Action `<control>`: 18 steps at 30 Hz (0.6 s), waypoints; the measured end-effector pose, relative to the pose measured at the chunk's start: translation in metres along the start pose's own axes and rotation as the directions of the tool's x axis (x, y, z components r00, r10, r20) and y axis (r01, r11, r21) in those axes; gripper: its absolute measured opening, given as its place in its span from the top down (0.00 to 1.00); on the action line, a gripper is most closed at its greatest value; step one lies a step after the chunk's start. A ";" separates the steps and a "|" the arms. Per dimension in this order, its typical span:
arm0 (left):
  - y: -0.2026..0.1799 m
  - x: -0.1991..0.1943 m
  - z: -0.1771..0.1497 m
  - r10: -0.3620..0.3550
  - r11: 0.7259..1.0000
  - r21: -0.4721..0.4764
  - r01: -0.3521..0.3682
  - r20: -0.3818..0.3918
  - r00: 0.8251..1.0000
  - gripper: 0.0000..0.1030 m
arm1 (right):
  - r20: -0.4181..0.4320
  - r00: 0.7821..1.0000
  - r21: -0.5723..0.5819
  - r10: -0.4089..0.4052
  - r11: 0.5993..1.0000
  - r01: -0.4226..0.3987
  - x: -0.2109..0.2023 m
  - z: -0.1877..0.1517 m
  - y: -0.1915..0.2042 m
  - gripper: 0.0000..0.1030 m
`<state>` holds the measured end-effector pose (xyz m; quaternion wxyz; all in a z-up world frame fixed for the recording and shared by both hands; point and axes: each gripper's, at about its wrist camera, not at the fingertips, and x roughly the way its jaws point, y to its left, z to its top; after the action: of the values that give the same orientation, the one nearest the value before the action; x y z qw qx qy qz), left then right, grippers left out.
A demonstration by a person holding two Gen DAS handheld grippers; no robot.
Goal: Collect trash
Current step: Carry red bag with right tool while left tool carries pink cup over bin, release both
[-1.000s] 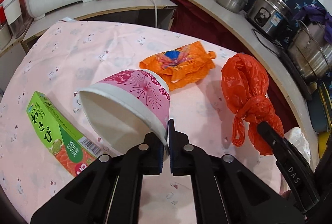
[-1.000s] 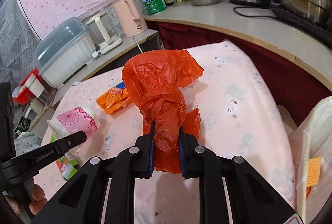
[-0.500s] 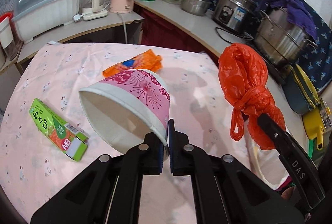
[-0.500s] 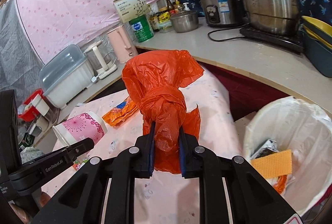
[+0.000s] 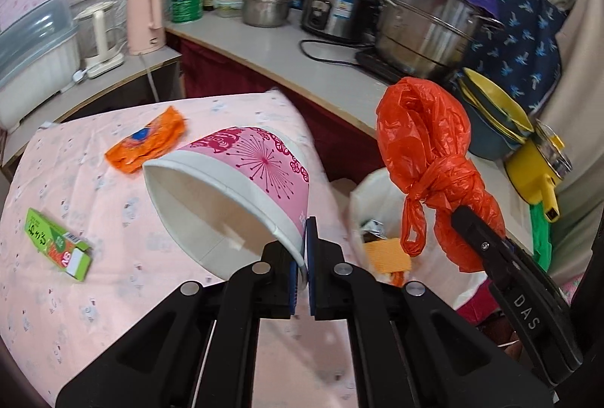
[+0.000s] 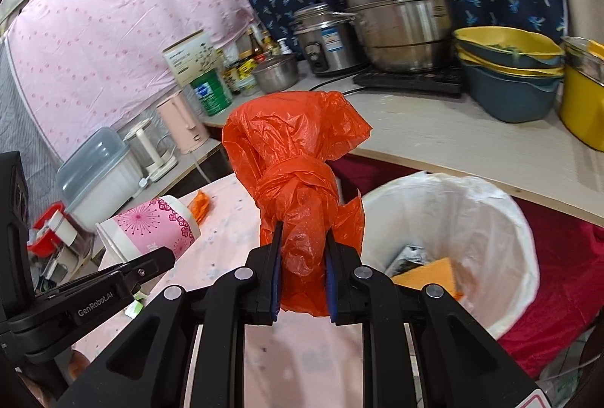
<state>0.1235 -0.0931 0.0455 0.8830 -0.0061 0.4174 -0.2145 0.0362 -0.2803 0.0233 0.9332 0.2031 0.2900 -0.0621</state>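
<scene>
My left gripper (image 5: 305, 242) is shut on the rim of a pink and white paper cup (image 5: 241, 189), held tilted above the table's right end. My right gripper (image 6: 302, 257) is shut on a knotted orange plastic bag (image 6: 294, 159), held up beside the white-lined trash bin (image 6: 472, 196). The bag (image 5: 426, 151) and the bin (image 5: 362, 196) also show in the left wrist view. The cup (image 6: 151, 227) and the left gripper show at the left of the right wrist view. An orange snack wrapper (image 5: 147, 140) and a green box (image 5: 56, 244) lie on the pink tablecloth (image 5: 75, 294).
The bin holds an orange sponge (image 6: 430, 276) and a dark wrapper. A counter (image 6: 453, 140) behind it carries steel pots (image 6: 400, 26), stacked bowls (image 6: 509, 68), a yellow pot and bottles. A pink kettle (image 5: 145, 19) and a white lidded container stand on a shelf at the back left.
Both grippers have moved right and up from over the table toward the bin, carrying the cup and the orange bag. The bin has come into full view.
</scene>
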 end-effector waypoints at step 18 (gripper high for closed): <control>-0.131 0.039 -0.017 -0.229 0.938 0.232 0.258 -0.144 0.963 0.95 | 0.047 0.986 0.156 -0.159 0.976 0.149 -0.050 -0.012 -0.112 0.84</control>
<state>0.0831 -0.2244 0.0309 0.8179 0.0655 0.4333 -0.3728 -0.0378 -0.3771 0.0044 0.9155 0.2488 0.2714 -0.1622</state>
